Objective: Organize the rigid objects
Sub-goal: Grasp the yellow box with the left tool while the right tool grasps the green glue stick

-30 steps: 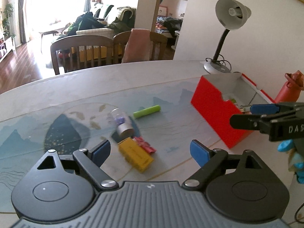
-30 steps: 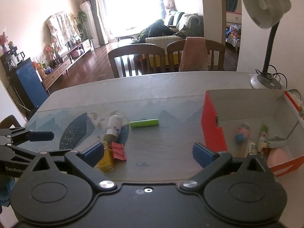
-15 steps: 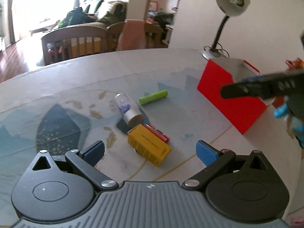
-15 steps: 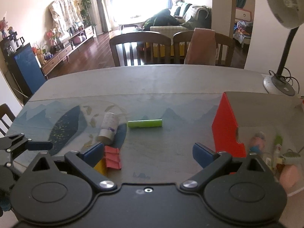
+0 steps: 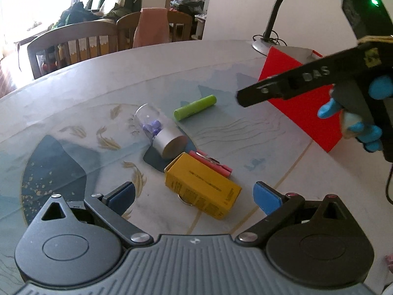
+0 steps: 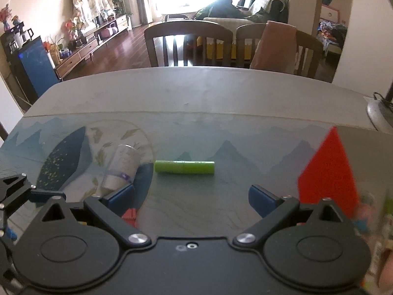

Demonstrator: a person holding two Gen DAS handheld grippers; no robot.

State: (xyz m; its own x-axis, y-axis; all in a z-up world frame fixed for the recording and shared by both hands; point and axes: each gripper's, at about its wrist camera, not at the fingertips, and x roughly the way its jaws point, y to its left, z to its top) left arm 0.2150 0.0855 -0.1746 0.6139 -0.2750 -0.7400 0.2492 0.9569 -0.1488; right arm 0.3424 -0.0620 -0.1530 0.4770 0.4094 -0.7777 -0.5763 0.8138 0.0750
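**Both hand-held grippers wide apart above the scattered items**

From my left wrist view, the left hand-held gripper [image 5: 194, 194] hangs over the tabletop [image 5: 73, 93] with its blue pads spread wide and nothing between them. Just ahead of it lies the yellow box [image 5: 202, 189], flat on its long side, with a red clip [image 5: 213, 163] touching its far edge. Beyond the box lies a clear vial [image 5: 159, 130] on its side, silver cap toward me and small purple pieces inside; it sits near the box, though I cannot tell whether the two touch. Farther on, apart from the vial, is the green tube [image 5: 195, 107], lying at a slant. The red bin [image 5: 302, 98] stands to the right, near a desk lamp [image 5: 277, 12] (only the base, neck and lower shade are in frame). The right hand-held gripper [image 5: 253, 93] reaches in from the right, in front of the bin, held by a blue-gloved hand [image 5: 353, 113].

From the right wrist view, the right hand-held gripper's pads also stand wide, holding nothing. The green tube [image 6: 184, 167] lies crosswise straight ahead of them, and the vial [image 6: 121, 167] lies to its left, just beyond the left pad. A corner of the red bin [image 6: 329, 172] shows to the right; its contents are too blurred to name. Two wooden chairs [image 6: 189, 44] stand at the tabletop's far edge.
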